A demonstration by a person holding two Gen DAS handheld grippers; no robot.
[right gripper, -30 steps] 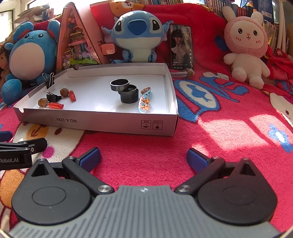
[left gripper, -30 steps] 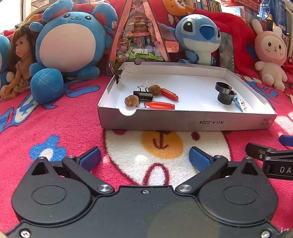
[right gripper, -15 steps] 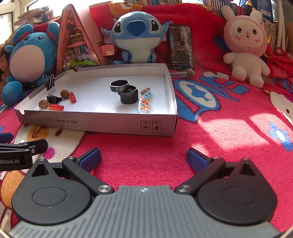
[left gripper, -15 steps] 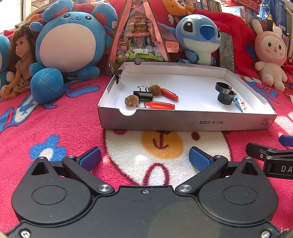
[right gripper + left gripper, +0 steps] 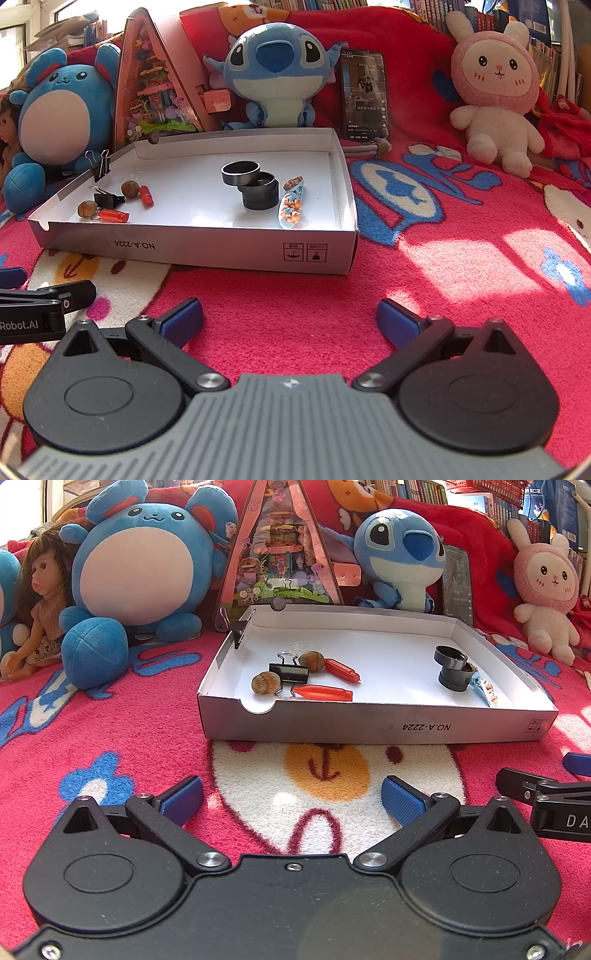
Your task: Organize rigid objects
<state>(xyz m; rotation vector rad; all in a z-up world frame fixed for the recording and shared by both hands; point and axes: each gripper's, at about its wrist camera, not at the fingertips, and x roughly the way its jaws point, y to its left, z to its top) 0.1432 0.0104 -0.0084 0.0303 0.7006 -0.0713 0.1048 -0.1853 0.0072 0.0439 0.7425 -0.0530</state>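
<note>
A shallow white cardboard box [image 5: 369, 727] [image 5: 207, 251] lies on a red blanket. At its left end are two hazelnuts [image 5: 265, 682], a black binder clip [image 5: 289, 672] [image 5: 107, 200] and two red capsules [image 5: 325, 693] [image 5: 113, 215]. Toward its right end stand stacked black rings [image 5: 453, 668] [image 5: 255, 184] beside a small blue figurine strip [image 5: 485, 690] [image 5: 291, 205]. Another binder clip [image 5: 236, 627] [image 5: 99, 162] grips the box's left wall. My left gripper [image 5: 291, 799] hangs open over the blanket in front of the box. My right gripper [image 5: 290, 319] is also open and empty, lower right of the box.
Plush toys line the back: a blue round one [image 5: 140, 565], a blue alien one [image 5: 275, 74] and a pink rabbit [image 5: 495, 92]. A doll [image 5: 40, 598], a triangular pink toy house [image 5: 284, 554] and a phone [image 5: 364, 96] stand there too. Books fill shelves behind.
The right wrist view has drifted slightly, so the box sits a little lower and to the right. Both grippers stay open and empty.
</note>
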